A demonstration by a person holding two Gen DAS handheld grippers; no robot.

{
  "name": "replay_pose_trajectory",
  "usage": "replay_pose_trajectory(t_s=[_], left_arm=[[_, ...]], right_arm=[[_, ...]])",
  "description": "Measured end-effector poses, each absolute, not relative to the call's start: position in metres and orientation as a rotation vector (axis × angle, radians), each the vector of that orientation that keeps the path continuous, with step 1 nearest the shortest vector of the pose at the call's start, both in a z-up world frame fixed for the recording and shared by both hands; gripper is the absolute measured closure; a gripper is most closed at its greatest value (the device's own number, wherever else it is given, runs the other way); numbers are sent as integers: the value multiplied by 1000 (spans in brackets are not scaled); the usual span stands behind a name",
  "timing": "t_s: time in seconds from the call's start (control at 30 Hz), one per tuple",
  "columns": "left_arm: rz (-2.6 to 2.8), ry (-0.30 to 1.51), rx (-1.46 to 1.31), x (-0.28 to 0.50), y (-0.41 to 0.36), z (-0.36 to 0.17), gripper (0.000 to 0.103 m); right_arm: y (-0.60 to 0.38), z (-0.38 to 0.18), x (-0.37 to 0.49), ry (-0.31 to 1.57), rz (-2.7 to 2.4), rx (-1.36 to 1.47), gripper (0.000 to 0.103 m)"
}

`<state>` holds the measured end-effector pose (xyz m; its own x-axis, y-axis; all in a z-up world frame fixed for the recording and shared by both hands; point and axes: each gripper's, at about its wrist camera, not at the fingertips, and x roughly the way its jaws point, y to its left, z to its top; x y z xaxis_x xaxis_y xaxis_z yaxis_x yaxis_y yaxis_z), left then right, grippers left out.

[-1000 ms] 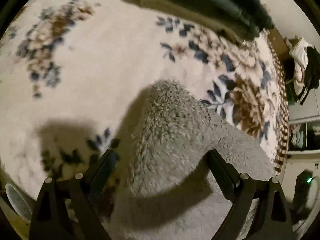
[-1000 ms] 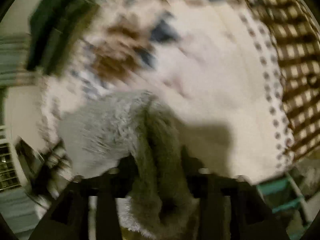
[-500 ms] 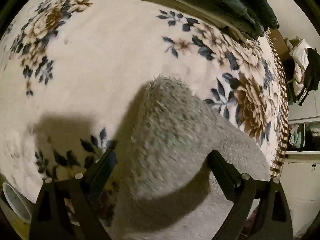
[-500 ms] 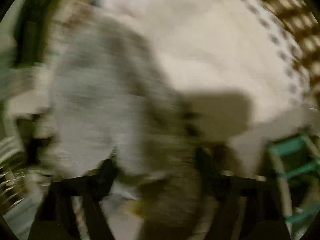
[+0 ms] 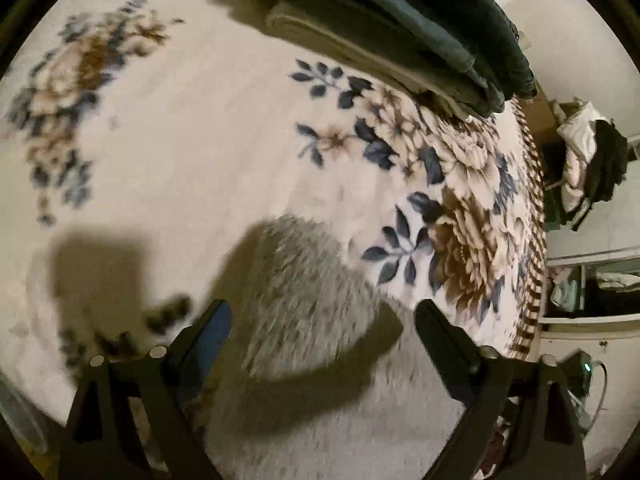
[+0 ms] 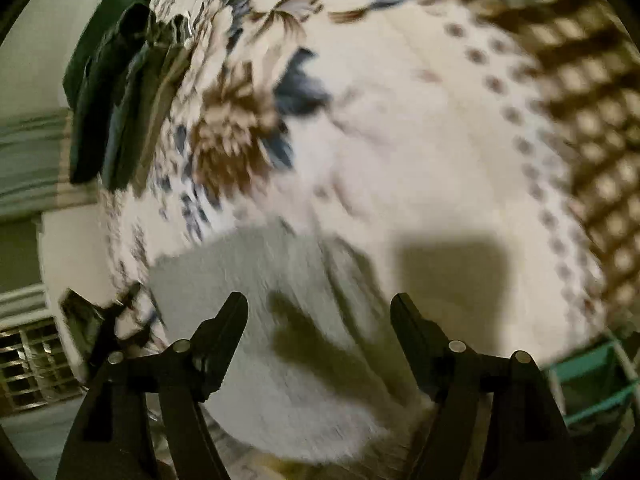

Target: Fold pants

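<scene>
Grey fuzzy pants [image 5: 304,304] lie folded on a floral cream blanket [image 5: 192,152]. In the left wrist view my left gripper [image 5: 322,318] is open, its jaws standing wide on either side of the pants' upper end, just above the cloth. In the right wrist view the pants [image 6: 272,320] lie below my right gripper [image 6: 318,312], which is open and holds nothing. Both views are motion-blurred.
A stack of folded dark green and beige clothes [image 5: 404,36] sits at the far edge of the blanket, also seen in the right wrist view [image 6: 116,92]. A checked brown border [image 6: 580,80] marks the blanket's right side. Furniture with hanging clothes [image 5: 588,164] stands beyond the bed.
My right gripper, shut on the pants a second ago, has opened and let them drop onto the blanket. My left gripper stayed open and drew back slightly.
</scene>
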<state>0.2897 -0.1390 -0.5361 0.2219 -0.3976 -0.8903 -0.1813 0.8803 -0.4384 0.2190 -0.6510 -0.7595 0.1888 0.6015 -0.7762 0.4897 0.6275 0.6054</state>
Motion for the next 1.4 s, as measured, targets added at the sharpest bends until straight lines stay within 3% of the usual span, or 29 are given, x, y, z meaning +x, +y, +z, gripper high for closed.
replay_pose_trajectory(t_s=[0.03, 0.07, 0.1, 0.2, 0.47, 0.57, 0.63, 0.67, 0.7, 0.73, 0.8, 0.93, 0.97, 1.0, 1.03, 1.07, 1.17, 1.23, 1.27, 1.33, 1.37, 1.4], left_arm=[[-178, 1352, -497, 293, -142, -540, 38], [-185, 1357, -464, 294, -146, -542, 51], [-188, 1360, -427, 296, -149, -543, 65], [-214, 1345, -411, 298, -145, -545, 73], [-186, 1423, -551, 314, -123, -575, 75], [-194, 1432, -618, 313, -113, -566, 72], [-183, 1438, -663, 307, -105, -555, 64], [-176, 1425, -685, 301, -100, -547, 60], [-172, 1402, -696, 293, -96, -539, 45], [-174, 1381, -703, 286, -94, -532, 31], [-188, 1342, -719, 266, -92, -519, 23], [-186, 1379, -699, 232, -99, -522, 21], [-186, 1393, -696, 227, -102, -526, 21], [-180, 1409, -690, 220, -103, -530, 21], [-173, 1422, -680, 217, -106, -534, 21], [-166, 1441, -665, 211, -106, -539, 21], [-149, 1471, -650, 201, -106, -546, 4], [-167, 1465, -650, 195, -105, -544, 3], [-180, 1460, -645, 193, -104, -543, 3], [-224, 1451, -654, 192, -104, -542, 3], [-240, 1451, -667, 191, -104, -544, 3], [-259, 1452, -682, 191, -104, -546, 3]], right_arm=[[-649, -766, 227, 1472, 99, 967, 28], [-644, -768, 236, 1484, 105, 944, 44], [-634, -769, 242, 1501, 99, 866, 71], [-622, -757, 254, 1483, 50, 736, 76], [-648, -765, 263, 1436, -79, 785, 81], [-650, -763, 262, 1449, -45, 805, 74], [-656, -752, 252, 1450, -24, 822, 54], [-660, -745, 242, 1448, -22, 828, 33], [-663, -739, 232, 1443, -20, 838, 27], [-667, -733, 214, 1449, -17, 851, 27], [-668, -732, 188, 1493, -26, 870, 27], [-655, -761, 136, 1584, -14, 1014, 27], [-651, -767, 129, 1582, -9, 1038, 32], [-644, -772, 120, 1567, 2, 1055, 61], [-637, -776, 115, 1578, -4, 1038, 81], [-631, -779, 111, 1597, -18, 1007, 88], [-634, -784, 94, 1619, -95, 945, 88], [-643, -791, 84, 1595, -89, 1040, 88], [-644, -791, 84, 1567, -52, 1087, 80], [-637, -789, 89, 1504, 118, 1151, 39], [-634, -788, 90, 1482, 146, 1137, 8], [-630, -784, 92, 1425, 180, 1102, 3]])
